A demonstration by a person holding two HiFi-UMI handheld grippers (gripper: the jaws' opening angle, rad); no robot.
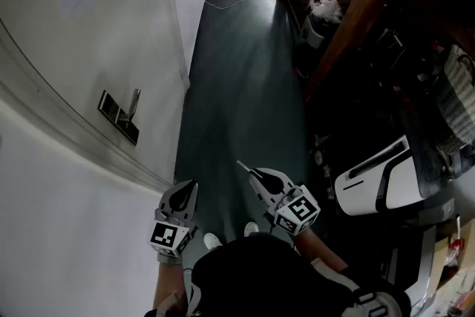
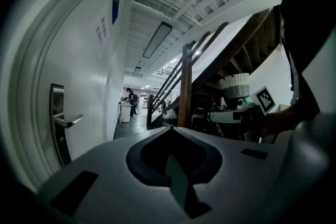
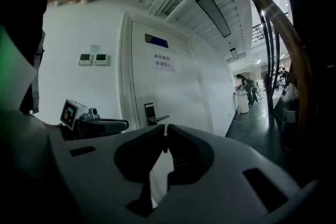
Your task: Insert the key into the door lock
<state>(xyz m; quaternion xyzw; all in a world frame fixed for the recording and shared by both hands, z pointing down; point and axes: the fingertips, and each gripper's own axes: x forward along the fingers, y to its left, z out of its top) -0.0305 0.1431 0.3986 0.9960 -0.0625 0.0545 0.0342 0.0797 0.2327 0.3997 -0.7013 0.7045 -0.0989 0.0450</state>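
A: Jaws first, the right gripper (image 3: 165, 128)?

B: Clamped together on the key (image 1: 243, 166). The thin blade sticks out past the tips and the rest is pinched between them. My read is that it's gripped at the back end so the blade is free to enter the lock.

A: And the left gripper (image 2: 170, 129)?

B: The jaws meet tip to tip with nothing between them. It looks idle, maybe kept free for the handle, but that's a guess.

A: Where's the target from the right jaws?

B: The door lock (image 3: 150, 113) is ahead of the tips and a little left, well apart, with no contact. Its lever handle (image 3: 160, 118) juts out of the plate toward the jaws' right. From the left jaws the lock sits far off to the left, on the white door (image 2: 89, 86).

A: Is the keyhole visible?

B: It's too small to tell in any view.

A: Pose?

B: In the head view both grippers are low and close to the person's body, side by side but apart. The right one angles forward and toward the door side, with the key leading. The left points along the dark floor (image 1: 237, 85). The forearms are tucked in behind the marker cubes.

A: Stage?

B: I judge it's early. The key is in grip and the approach isn't done. Next, the key needs carrying up to the plate and the blade lining up with the slot. The risk I see is the thin blade twisting in the pinch.
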